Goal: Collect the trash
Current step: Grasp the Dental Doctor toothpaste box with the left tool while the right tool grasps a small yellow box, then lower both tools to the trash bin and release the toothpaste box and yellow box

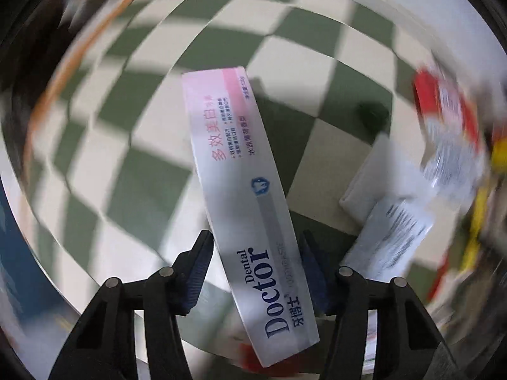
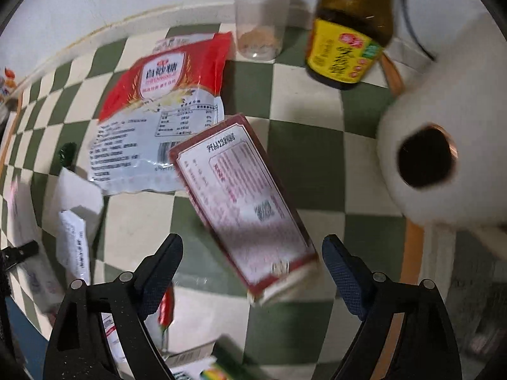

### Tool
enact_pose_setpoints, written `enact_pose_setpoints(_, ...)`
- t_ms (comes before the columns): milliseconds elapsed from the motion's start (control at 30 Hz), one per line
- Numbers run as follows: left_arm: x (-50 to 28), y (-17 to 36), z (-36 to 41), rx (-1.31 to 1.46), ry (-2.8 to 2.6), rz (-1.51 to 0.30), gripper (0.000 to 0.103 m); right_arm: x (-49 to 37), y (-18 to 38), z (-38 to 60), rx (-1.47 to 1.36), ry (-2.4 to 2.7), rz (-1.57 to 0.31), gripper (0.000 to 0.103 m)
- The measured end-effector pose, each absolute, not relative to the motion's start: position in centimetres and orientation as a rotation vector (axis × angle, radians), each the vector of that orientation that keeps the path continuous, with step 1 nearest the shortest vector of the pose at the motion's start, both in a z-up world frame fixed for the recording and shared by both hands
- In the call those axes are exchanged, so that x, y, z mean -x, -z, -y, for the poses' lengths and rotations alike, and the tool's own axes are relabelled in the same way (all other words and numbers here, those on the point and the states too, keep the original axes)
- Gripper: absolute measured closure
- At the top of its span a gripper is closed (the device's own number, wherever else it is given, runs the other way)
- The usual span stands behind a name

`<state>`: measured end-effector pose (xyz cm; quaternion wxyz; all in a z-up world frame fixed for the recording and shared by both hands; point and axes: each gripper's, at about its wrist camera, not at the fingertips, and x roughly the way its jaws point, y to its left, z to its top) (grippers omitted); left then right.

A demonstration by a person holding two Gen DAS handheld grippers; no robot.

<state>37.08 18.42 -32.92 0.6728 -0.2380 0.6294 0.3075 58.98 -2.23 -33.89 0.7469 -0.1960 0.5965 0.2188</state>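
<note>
Left gripper (image 1: 253, 272): jaws clamp a white-and-pink toothpaste box (image 1: 240, 190) held above the checkered tablecloth (image 1: 133, 183).
Box print: "Dental Doctor", Chinese characters beside it.
Left view edges: motion-blurred; red-and-white wrappers at right unreadable.
Right gripper (image 2: 253, 269): jaws spread wide, a maroon-bordered carton (image 2: 244, 202) between them, neither finger touching it.
Carton text: too blurred to read.
Beyond: red sugar bag (image 2: 161, 107), Chinese label; clear jar (image 2: 261, 15) and brown yellow-labelled bottle (image 2: 348, 34), tops cut off.
Right side: white paper roll (image 2: 450, 133).
</note>
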Motion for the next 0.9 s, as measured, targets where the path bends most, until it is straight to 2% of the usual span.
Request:
enact_pose_setpoints(67, -38.0, 33.3, -18.2, 0.447, -0.636, -1.472, 0.051, -59.7, 34.9, 1.6, 0.439, -0.495, -1.330, 0.012)
enact_pose_setpoints(167, -38.0, 34.1, -18.9, 0.456, -0.658, -1.494, 0.053, -60.5, 35.9, 1.1, 0.423, -0.493, -1.347, 0.013)
enact_pose_setpoints(200, -37.8, 33.9, -19.0, 0.474, -0.662, -1.470, 0.059, -60.6, 35.9, 0.9, 0.420, -0.494, -1.337, 0.023)
enact_pose_setpoints(233, -37.5, 33.5, -19.1, 0.476, -0.676, -1.452, 0.059, -60.7, 35.8, 0.7, 0.420, -0.493, -1.319, 0.029)
enact_pose_setpoints(333, -36.7, 31.5, -18.8, 0.414, -0.717, -1.389, 0.059, -60.5, 35.1, 1.0, 0.393, -0.502, -1.278, 0.030)
enact_pose_setpoints(600, -34.2, 24.6, -14.2, 0.281, -0.721, -1.204, 0.060, -58.0, 29.4, 1.9, 0.271, -0.512, -1.184, 0.034)
enact_pose_setpoints(800, -29.0, 20.4, -12.3, 0.299, -0.600, -1.084, 0.060, -48.4, 23.0, 5.1, 0.118, -0.551, -1.128, 0.038)
enact_pose_setpoints(833, -27.2, 19.7, -11.5, 0.300, -0.577, -1.068, 0.060, -46.3, 22.4, 6.0, 0.107, -0.552, -1.123, 0.041)
enact_pose_setpoints(867, -25.4, 19.5, -11.3, 0.297, -0.557, -1.056, 0.060, -43.7, 21.8, 6.9, 0.087, -0.551, -1.118, 0.071)
enact_pose_setpoints(900, -23.9, 19.3, -11.0, 0.294, -0.535, -1.047, 0.060, -41.8, 21.7, 7.3, 0.079, -0.543, -1.123, 0.074)
